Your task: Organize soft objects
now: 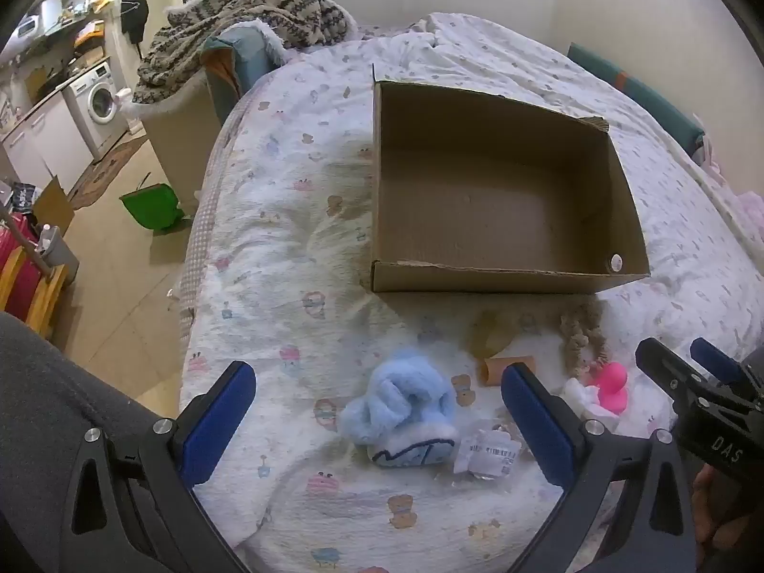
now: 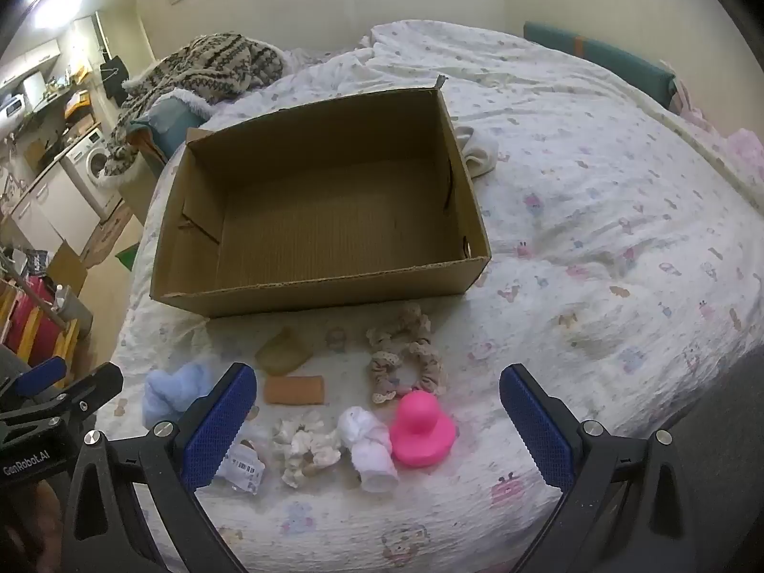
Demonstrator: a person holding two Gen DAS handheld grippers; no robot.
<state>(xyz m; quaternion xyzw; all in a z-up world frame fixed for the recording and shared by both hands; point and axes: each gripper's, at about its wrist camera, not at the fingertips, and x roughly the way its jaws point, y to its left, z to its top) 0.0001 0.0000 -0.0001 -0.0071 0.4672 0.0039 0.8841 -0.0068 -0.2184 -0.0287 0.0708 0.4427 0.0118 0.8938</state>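
An open, empty cardboard box (image 1: 506,277) (image 2: 315,293) sits on the bed. In front of it lie soft items: a fluffy light-blue sock bundle (image 1: 401,401) (image 2: 174,391), a pink rubber duck (image 2: 420,429) (image 1: 611,384), a white rolled sock (image 2: 370,449), a cream scrunchie (image 2: 305,446), two beige scrunchies (image 2: 403,365), an orange roll (image 2: 295,389), an olive pouch (image 2: 281,355). My left gripper (image 1: 377,410) is open, jaws either side of the blue bundle. My right gripper (image 2: 377,410) is open, above the duck and white sock.
The bed has a white patterned quilt (image 2: 597,238). A white cloth (image 2: 477,150) lies behind the box. A tagged plastic packet (image 1: 487,451) lies by the blue bundle. A knitted blanket (image 1: 248,19) is heaped beyond the bed. Floor, a green bin (image 1: 153,205) and a washing machine (image 1: 98,100) are left.
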